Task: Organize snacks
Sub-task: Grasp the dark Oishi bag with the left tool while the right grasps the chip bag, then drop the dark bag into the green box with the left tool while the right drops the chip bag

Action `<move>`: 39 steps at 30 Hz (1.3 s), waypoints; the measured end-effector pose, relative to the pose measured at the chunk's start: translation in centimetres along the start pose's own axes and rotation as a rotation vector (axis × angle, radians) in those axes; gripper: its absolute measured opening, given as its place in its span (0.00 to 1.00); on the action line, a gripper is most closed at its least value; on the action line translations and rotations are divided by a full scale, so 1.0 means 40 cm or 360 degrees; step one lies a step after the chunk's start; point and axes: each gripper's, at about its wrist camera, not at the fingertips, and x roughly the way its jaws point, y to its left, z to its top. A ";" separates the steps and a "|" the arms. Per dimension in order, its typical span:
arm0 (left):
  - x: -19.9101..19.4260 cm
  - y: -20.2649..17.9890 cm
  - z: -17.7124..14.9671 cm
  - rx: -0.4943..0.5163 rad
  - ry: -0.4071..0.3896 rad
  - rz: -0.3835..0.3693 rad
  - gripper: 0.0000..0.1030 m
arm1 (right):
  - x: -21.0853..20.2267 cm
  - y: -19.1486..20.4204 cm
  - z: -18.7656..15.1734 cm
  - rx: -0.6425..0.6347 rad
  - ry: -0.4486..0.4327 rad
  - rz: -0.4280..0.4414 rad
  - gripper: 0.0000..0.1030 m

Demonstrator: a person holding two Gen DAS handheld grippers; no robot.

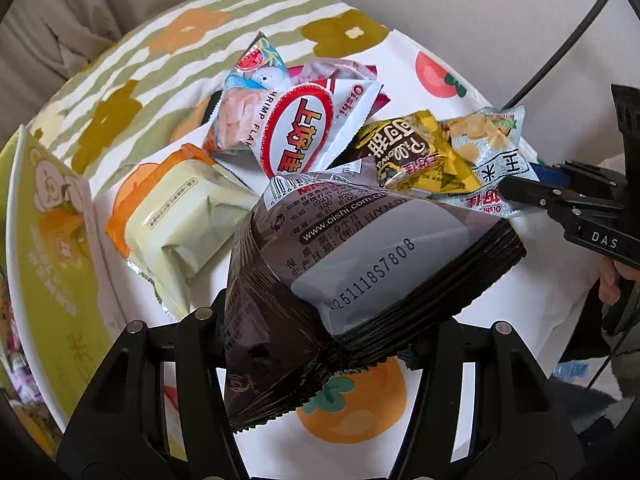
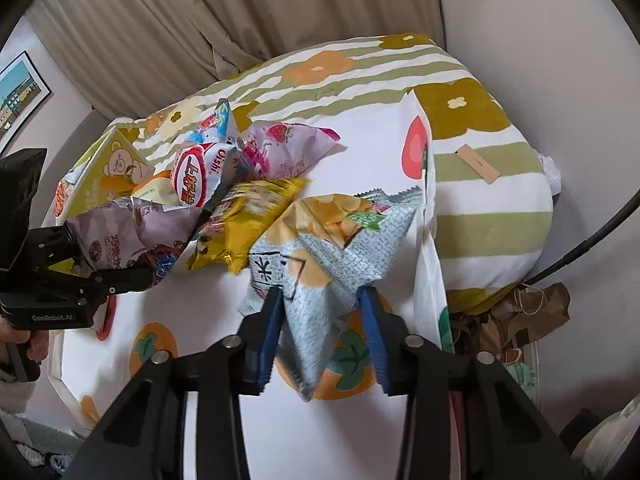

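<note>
My left gripper [image 1: 320, 340] is shut on a dark brown Oishi snack bag [image 1: 360, 264] and holds it above the white fruit-print cloth [image 1: 520, 312]; the bag also shows in the right wrist view [image 2: 132, 236]. My right gripper [image 2: 320, 320] is shut on a pale blue corn-chip bag [image 2: 332, 272], also seen in the left wrist view [image 1: 488, 168]. A yellow snack bag [image 2: 248, 216], a red-and-white Oishi shrimp bag [image 1: 304, 132], a pink strawberry bag [image 2: 288, 148] and a cream-wrapped pack [image 1: 180, 224] lie in a pile beyond.
A green box with a bear print [image 1: 52, 264] stands at the left of the pile. A green-striped flower-print cushion [image 2: 480, 184] lies behind the cloth. Curtains [image 2: 240, 12] hang at the back. A brown paper bag [image 2: 532, 312] sits at the right.
</note>
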 end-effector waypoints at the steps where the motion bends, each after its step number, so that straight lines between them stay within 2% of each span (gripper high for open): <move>1: -0.005 0.001 -0.002 -0.0006 -0.0004 -0.0002 0.52 | -0.005 0.000 0.000 -0.0002 0.0001 -0.0005 0.30; 10: -0.083 0.011 -0.014 -0.0096 -0.0100 -0.0050 0.52 | -0.097 0.016 -0.001 -0.0023 -0.0099 -0.0070 0.28; 16: -0.174 0.025 -0.011 -0.0175 -0.0228 -0.0064 0.52 | -0.178 0.052 0.021 -0.0088 -0.0186 -0.0069 0.28; 20: -0.260 0.062 -0.017 -0.0259 -0.0343 -0.0046 0.52 | -0.238 0.110 0.062 -0.0198 -0.0268 -0.0035 0.28; 27: -0.392 0.167 -0.054 -0.0431 -0.0471 0.0084 0.52 | -0.283 0.264 0.159 -0.0417 -0.0394 0.0176 0.28; 30: -0.450 0.238 -0.081 -0.0547 -0.0504 0.0187 0.52 | -0.265 0.357 0.210 -0.0532 -0.0400 0.0333 0.28; 35: -0.496 0.352 -0.123 -0.0693 -0.0489 0.0325 0.52 | -0.221 0.514 0.257 -0.0731 -0.0376 0.0529 0.28; 39: -0.491 0.445 -0.170 -0.0782 -0.0422 0.0356 0.52 | -0.174 0.624 0.271 -0.0808 -0.0337 0.0622 0.28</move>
